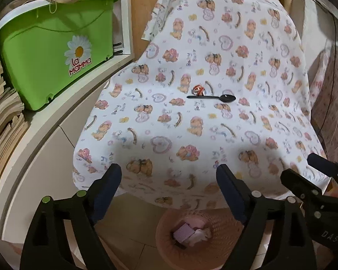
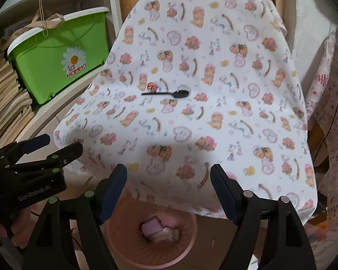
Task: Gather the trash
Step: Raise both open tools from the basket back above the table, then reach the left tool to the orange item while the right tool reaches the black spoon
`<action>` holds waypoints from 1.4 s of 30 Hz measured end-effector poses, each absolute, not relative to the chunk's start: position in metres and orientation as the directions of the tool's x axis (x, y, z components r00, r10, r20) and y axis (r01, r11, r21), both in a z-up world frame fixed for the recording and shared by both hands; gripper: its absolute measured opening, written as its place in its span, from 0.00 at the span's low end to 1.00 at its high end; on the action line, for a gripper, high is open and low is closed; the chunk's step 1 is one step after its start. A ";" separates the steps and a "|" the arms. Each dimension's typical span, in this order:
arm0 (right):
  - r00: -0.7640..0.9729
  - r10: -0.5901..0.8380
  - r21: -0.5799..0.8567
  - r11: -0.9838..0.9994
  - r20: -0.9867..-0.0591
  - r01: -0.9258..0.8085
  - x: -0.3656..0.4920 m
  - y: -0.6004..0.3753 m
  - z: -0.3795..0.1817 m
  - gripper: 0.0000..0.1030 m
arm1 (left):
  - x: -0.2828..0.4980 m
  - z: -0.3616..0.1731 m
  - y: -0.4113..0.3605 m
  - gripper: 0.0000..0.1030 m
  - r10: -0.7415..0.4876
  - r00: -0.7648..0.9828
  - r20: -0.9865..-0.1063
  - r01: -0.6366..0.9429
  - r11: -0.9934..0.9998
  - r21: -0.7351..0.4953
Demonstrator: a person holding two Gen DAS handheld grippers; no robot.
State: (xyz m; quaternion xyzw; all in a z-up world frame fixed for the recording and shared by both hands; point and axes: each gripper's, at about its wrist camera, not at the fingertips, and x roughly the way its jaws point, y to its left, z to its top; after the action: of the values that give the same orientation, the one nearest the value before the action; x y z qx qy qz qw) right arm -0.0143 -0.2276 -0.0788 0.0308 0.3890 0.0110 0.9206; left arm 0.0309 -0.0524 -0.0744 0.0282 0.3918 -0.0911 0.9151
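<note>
A black plastic spoon [image 1: 211, 97] [image 2: 166, 94] lies across the middle of the table, with a small red-and-white crumpled wrapper [image 1: 198, 89] [image 2: 151, 86] just behind its handle. Below the table's near edge stands a pink woven bin [image 1: 227, 227] [image 2: 124, 234] holding pale pink and white scraps [image 1: 191, 234] [image 2: 160, 230]. My left gripper [image 1: 169, 180] [image 2: 54, 145] hangs open over the near edge, nothing between its fingers. My right gripper [image 2: 169, 180] [image 1: 304, 166] is open beside it, also empty. Both are well short of the spoon.
The table wears a white cloth [image 1: 270, 72] [image 2: 214, 117] printed with bears and hearts. A green tub [image 1: 54, 49] [image 2: 56, 56] sits on a white shelf at the left, beside stacked papers [image 1: 2, 117]. More patterned fabric [image 2: 329, 135] hangs at the right.
</note>
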 end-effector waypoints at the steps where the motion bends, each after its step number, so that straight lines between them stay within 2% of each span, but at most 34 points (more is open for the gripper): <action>1: 0.704 0.036 0.061 0.998 -0.710 0.011 -0.014 -0.229 -0.077 0.79 | 0.033 -0.075 -0.053 0.88 -0.145 0.670 -0.728 0.190 0.982 -0.021; 2: 0.708 0.027 0.057 0.998 -0.705 0.018 -0.013 -0.231 -0.076 0.80 | 0.037 -0.078 -0.055 0.93 -0.156 0.649 -0.745 0.203 0.979 -0.028; 4: 0.718 0.020 0.061 0.998 -0.696 0.032 -0.013 -0.235 -0.073 0.81 | 0.042 -0.083 -0.057 0.94 -0.160 0.610 -0.776 0.211 0.977 -0.036; 8: 0.726 0.005 0.065 0.996 -0.688 0.055 -0.012 -0.240 -0.069 0.82 | 0.043 -0.082 -0.056 0.93 -0.144 0.636 -0.758 0.163 0.985 -0.051; 11: 0.735 -0.007 0.068 0.995 -0.678 0.072 -0.012 -0.245 -0.066 0.82 | 0.046 -0.079 -0.059 0.92 -0.069 0.666 -0.743 0.136 0.990 0.030; 13: 0.748 -0.022 0.068 0.994 -0.664 0.090 -0.012 -0.249 -0.063 0.82 | 0.048 -0.078 -0.062 0.89 -0.015 0.678 -0.734 0.136 0.985 0.105; 14: 0.754 -0.029 0.070 0.993 -0.656 0.099 -0.013 -0.250 -0.062 0.82 | 0.048 -0.077 -0.062 0.85 -0.003 0.690 -0.724 0.131 0.984 0.120; 16: 0.772 -0.048 0.074 0.990 -0.634 0.123 -0.015 -0.255 -0.059 0.82 | 0.047 -0.072 -0.060 0.85 0.008 0.713 -0.701 0.110 0.986 0.124; 22: 0.783 -0.062 0.069 0.989 -0.619 0.133 -0.013 -0.263 -0.052 0.83 | 0.049 -0.055 -0.048 0.86 -0.059 0.769 -0.636 0.096 0.995 0.024; 24: 0.792 -0.080 0.043 0.990 -0.605 0.133 -0.012 -0.264 -0.047 0.83 | 0.061 -0.055 -0.046 0.81 -0.018 0.720 -0.694 0.049 0.998 0.026; 26: 0.806 -0.096 0.020 0.991 -0.584 0.133 -0.012 -0.264 -0.041 0.82 | 0.073 -0.054 -0.041 0.73 -0.110 0.667 -0.737 0.094 0.994 -0.063; 28: 0.825 -0.087 0.009 0.994 -0.559 0.111 -0.009 -0.264 -0.032 0.83 | 0.080 -0.049 -0.037 0.71 -0.120 0.653 -0.748 0.063 0.993 -0.104; 31: 0.846 -0.104 -0.042 0.994 -0.523 0.097 -0.001 -0.262 -0.018 0.83 | 0.090 -0.031 -0.034 0.71 -0.118 0.684 -0.720 0.056 0.992 -0.108; 34: 0.841 -0.158 -0.089 0.987 -0.517 0.131 0.013 -0.265 -0.009 0.82 | 0.102 -0.011 -0.038 0.69 -0.135 0.711 -0.691 0.129 0.990 -0.061; 36: 0.830 -0.175 -0.055 0.984 -0.529 0.172 0.021 -0.274 -0.007 0.82 | 0.115 -0.003 -0.037 0.69 -0.203 0.690 -0.695 0.190 0.977 -0.097; 39: 0.859 -0.183 0.019 0.976 -0.479 0.218 0.026 -0.283 0.000 0.82 | 0.126 0.005 -0.030 0.69 -0.186 0.728 -0.660 0.132 0.982 -0.132; 42: 0.875 -0.161 -0.023 0.985 -0.457 0.170 0.042 -0.280 0.006 0.83 | 0.135 0.008 -0.025 0.69 -0.205 0.765 -0.610 0.124 0.977 -0.173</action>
State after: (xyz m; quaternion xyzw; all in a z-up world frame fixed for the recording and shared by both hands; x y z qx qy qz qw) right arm 0.0424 -0.2800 0.0058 0.0090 0.2354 -0.0854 0.9681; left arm 0.1350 -0.0249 0.0076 -0.0613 0.3310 -0.0878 0.9375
